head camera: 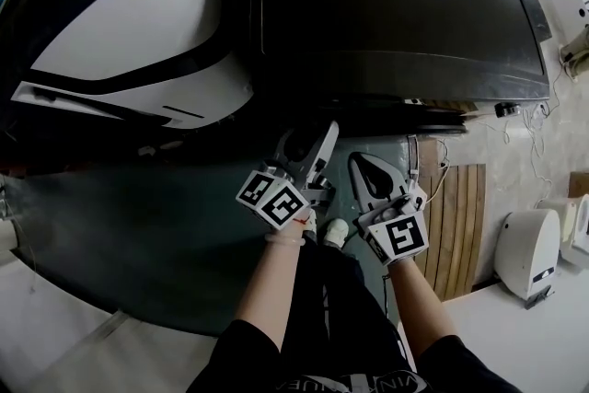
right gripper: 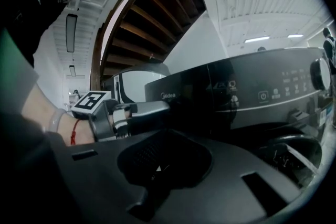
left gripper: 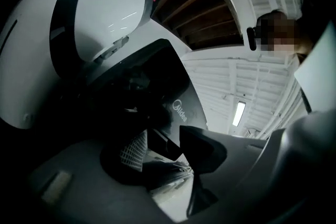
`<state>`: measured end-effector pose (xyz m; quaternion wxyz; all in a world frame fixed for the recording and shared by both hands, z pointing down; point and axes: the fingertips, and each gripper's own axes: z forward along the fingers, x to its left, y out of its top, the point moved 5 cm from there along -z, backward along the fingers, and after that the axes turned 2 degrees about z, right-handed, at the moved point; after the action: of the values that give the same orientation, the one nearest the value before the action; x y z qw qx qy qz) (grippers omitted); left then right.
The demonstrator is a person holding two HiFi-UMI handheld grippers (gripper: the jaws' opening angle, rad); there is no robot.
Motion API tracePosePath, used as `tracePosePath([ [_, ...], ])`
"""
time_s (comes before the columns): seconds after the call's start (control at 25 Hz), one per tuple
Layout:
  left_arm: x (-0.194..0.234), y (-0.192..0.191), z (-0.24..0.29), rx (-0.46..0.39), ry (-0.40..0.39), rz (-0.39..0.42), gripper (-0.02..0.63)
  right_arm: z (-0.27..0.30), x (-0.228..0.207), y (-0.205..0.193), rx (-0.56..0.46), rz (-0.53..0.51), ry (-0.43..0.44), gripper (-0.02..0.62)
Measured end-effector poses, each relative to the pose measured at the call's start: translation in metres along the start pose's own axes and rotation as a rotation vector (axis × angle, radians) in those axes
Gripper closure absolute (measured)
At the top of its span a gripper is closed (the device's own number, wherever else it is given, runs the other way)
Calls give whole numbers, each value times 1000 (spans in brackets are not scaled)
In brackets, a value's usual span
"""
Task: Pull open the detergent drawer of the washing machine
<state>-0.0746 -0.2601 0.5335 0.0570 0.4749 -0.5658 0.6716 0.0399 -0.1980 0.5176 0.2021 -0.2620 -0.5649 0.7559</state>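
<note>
The dark washing machine (head camera: pixel 396 5) stands in front of me, seen from above in the head view. Its front panel carries a logo (right gripper: pixel 168 96) at the left end, where the detergent drawer front (right gripper: pixel 184 107) sits; it is too dark to tell whether the drawer is out. My left gripper (head camera: pixel 308 152) is rolled on its side against that end of the panel. Its jaws stand open (left gripper: pixel 168 152) around a dark edge (left gripper: pixel 161 143), and the pads do not press on it. My right gripper (head camera: pixel 363 168) hangs just to the right, its pads together (right gripper: pixel 157 168) on nothing.
A white, rounded machine (head camera: pixel 138 23) stands close on the left. The panel's buttons and knob (right gripper: pixel 317 73) are to the right, the round door (right gripper: pixel 294 155) below them. A wooden slat mat (head camera: pixel 456 216) and a white appliance (head camera: pixel 526 251) lie on the floor at right.
</note>
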Motion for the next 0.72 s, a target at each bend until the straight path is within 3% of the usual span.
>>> tracePosePath([
  [0.28,0,2,9,-108,-104,-159,426,-2,-5,-4,-22,9,-13,583],
  [0.48,5,1,8,-162,-85,-234,453,-8,-5,-5,-24,17,-14,583],
  [0.72,-1,-1,1,-143,-82,-258,468,-24,-1,-11,-25,16,-6,583],
])
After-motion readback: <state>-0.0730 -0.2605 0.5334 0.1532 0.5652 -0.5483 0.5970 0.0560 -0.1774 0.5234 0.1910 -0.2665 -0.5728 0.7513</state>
